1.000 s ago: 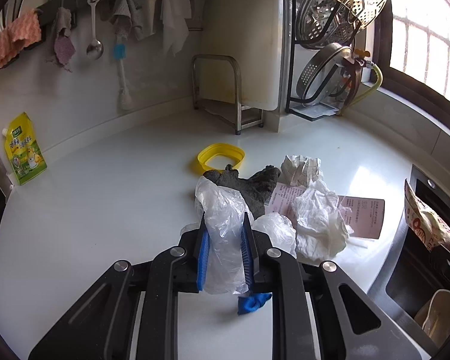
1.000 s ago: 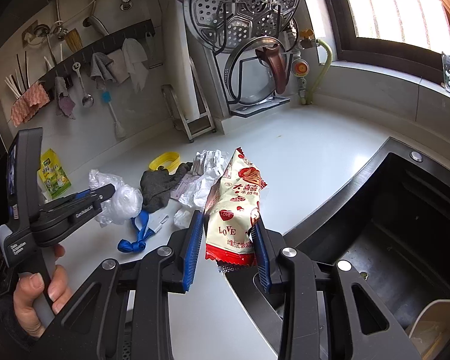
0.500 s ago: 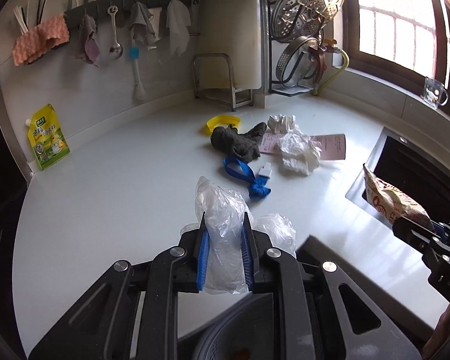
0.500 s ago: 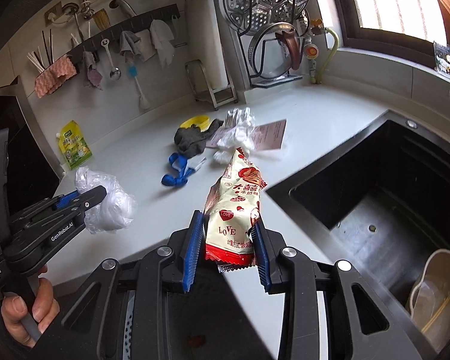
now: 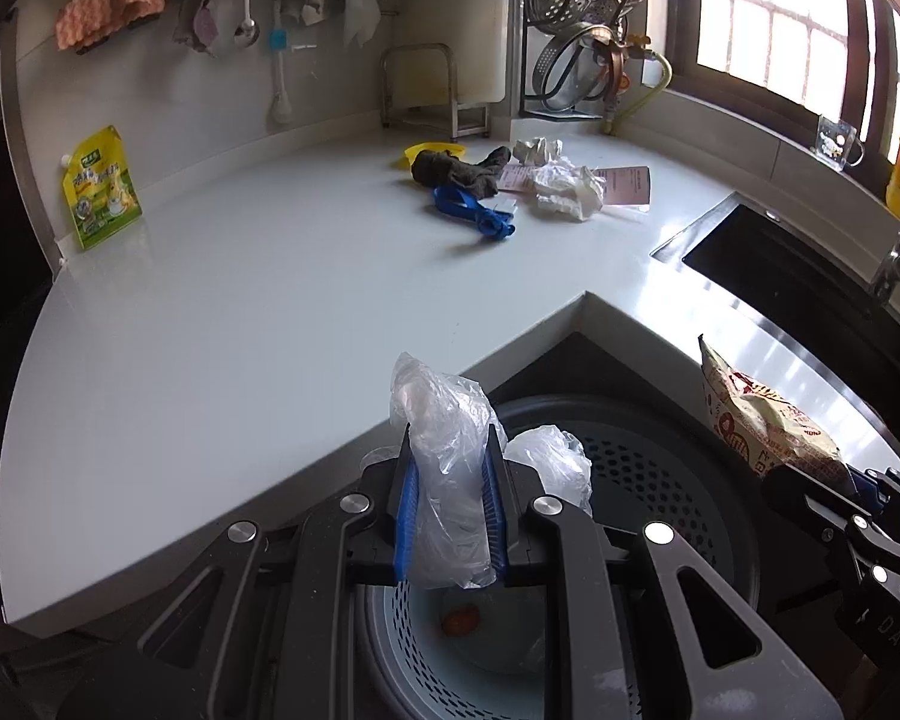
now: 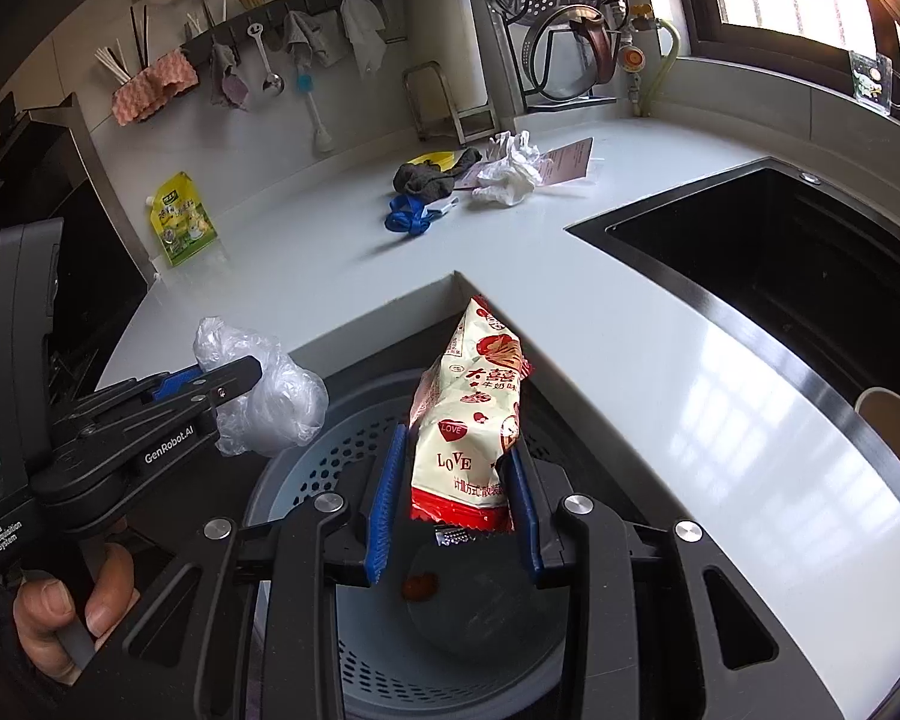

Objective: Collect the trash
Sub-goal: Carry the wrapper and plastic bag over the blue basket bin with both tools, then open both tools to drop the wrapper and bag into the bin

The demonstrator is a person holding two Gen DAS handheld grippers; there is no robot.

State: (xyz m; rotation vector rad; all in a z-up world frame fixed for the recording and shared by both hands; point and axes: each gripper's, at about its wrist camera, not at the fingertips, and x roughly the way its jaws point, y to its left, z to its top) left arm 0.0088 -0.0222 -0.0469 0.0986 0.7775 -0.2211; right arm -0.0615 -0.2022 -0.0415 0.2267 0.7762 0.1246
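My left gripper (image 5: pixel 449 450) is shut on a crumpled clear plastic bag (image 5: pixel 450 468) and holds it over the grey perforated trash bin (image 5: pixel 660 468) below the counter's inner corner. My right gripper (image 6: pixel 455 468) is shut on a red and white snack wrapper (image 6: pixel 471 420), also above the bin (image 6: pixel 306 468). The wrapper shows at the right of the left wrist view (image 5: pixel 762 420). The bag and left gripper show in the right wrist view (image 6: pixel 264 384). More trash lies far back on the counter: crumpled white paper (image 5: pixel 567 189), a dark rag (image 5: pixel 456 171), a blue strap (image 5: pixel 471 213).
A yellow ring (image 5: pixel 435 150) and a pink paper slip (image 5: pixel 627 186) lie by the trash pile. A green pouch (image 5: pixel 99 189) leans on the back wall. A black sink (image 6: pixel 780 252) is at the right. A small red scrap (image 6: pixel 420 587) lies in the bin.
Both grippers have drawn back from the counter, away from the trash pile, and now hang over the bin with the bag and the wrapper still held.
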